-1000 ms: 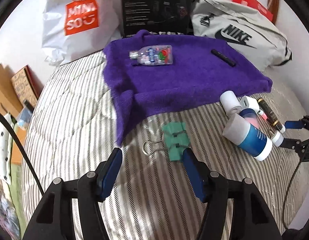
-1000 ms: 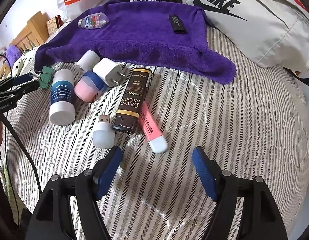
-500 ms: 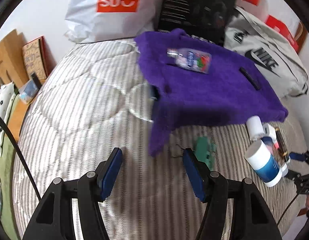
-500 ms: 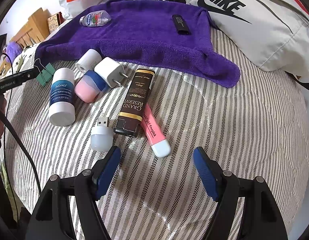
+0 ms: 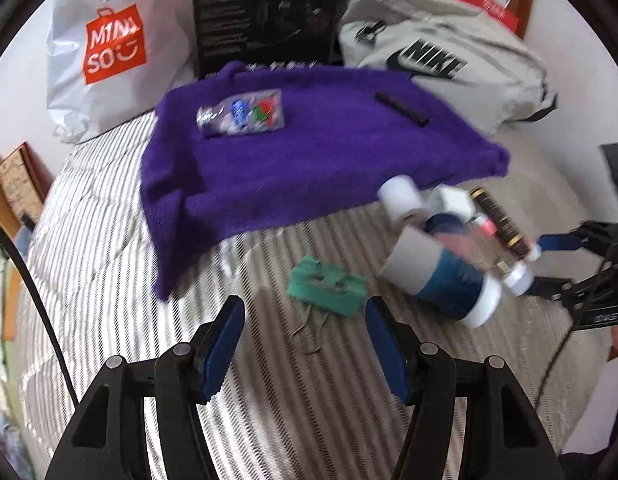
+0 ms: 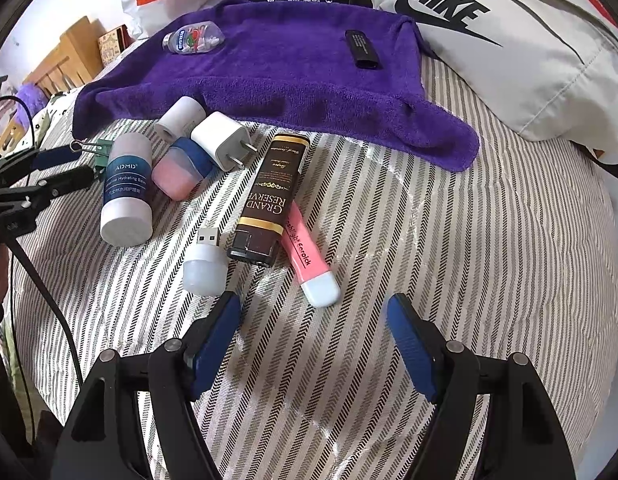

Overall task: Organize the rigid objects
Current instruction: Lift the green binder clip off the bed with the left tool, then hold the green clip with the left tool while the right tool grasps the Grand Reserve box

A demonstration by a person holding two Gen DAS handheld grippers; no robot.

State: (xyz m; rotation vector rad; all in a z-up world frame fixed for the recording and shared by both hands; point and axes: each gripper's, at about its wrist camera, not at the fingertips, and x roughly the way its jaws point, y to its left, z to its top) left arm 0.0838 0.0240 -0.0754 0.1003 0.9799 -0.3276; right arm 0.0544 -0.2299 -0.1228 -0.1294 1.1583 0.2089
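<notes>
A purple towel (image 5: 309, 152) (image 6: 293, 76) lies on the striped bed, carrying a small clear bottle (image 5: 241, 116) (image 6: 193, 38) and a black stick (image 5: 401, 110) (image 6: 361, 49). In the blurred left wrist view, my left gripper (image 5: 305, 320) is open just short of a green binder clip (image 5: 329, 284). My right gripper (image 6: 313, 320) is open, empty, just short of a pink tube (image 6: 309, 256). Beside it lie a brown box (image 6: 269, 196), a USB light (image 6: 205, 264), a white charger (image 6: 223, 144), a blue-and-white jar (image 6: 127, 192), a pink-and-blue item (image 6: 181, 168) and a white roll (image 6: 181, 118).
At the head of the bed stand a white shopping bag (image 5: 109, 48), a black box (image 5: 265, 12) and a grey backpack (image 6: 509, 40). Wooden furniture (image 6: 65, 60) sits off the bed's left side. Bare striped quilt (image 6: 489, 240) stretches to the right of the objects.
My left gripper has swung back to the right and now faces the green clip head-on. My right gripper has crept a little nearer the pink tube. Both stay open.
</notes>
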